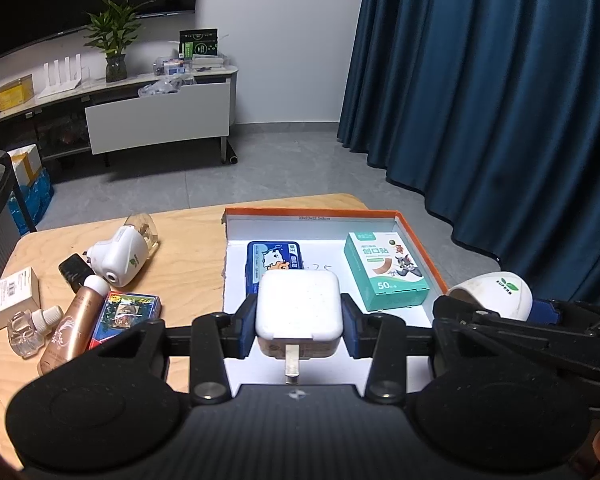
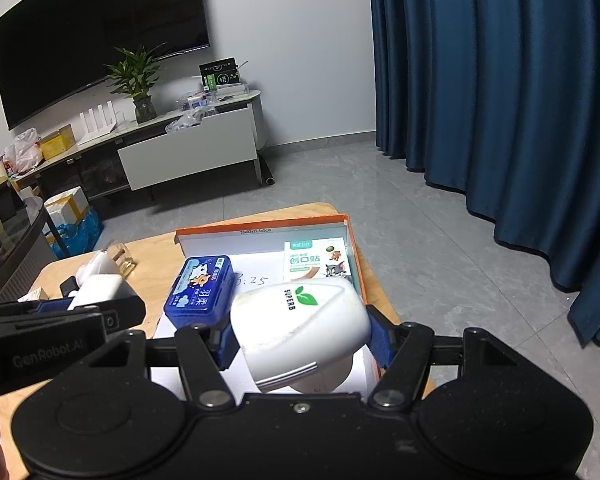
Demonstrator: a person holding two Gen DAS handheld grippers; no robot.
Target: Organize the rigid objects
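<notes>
My left gripper [image 1: 299, 322] is shut on a white square charger plug [image 1: 299, 308], held over the near part of the orange-rimmed box lid [image 1: 420, 240]. My right gripper [image 2: 302, 338] is shut on a white SUPERB mosquito-repellent plug-in [image 2: 300, 320], over the lid's near right part [image 2: 350, 240]. Inside the lid lie a blue tin [image 1: 274, 264] [image 2: 202, 294] and a green plaster box [image 1: 384, 274] [image 2: 314, 260]. The right gripper with its plug-in [image 1: 496, 296] shows at the right of the left wrist view. The left gripper's charger [image 2: 100, 290] shows at the left of the right wrist view.
On the wooden table [image 1: 188, 248] left of the lid lie a second white plug-in [image 1: 120, 256], a bronze tube [image 1: 74, 326], a card pack [image 1: 126, 316], a small white box [image 1: 14, 296], a clear refill bottle [image 1: 30, 330] and a black item [image 1: 74, 274]. Blue curtain [image 1: 500, 100] hangs right.
</notes>
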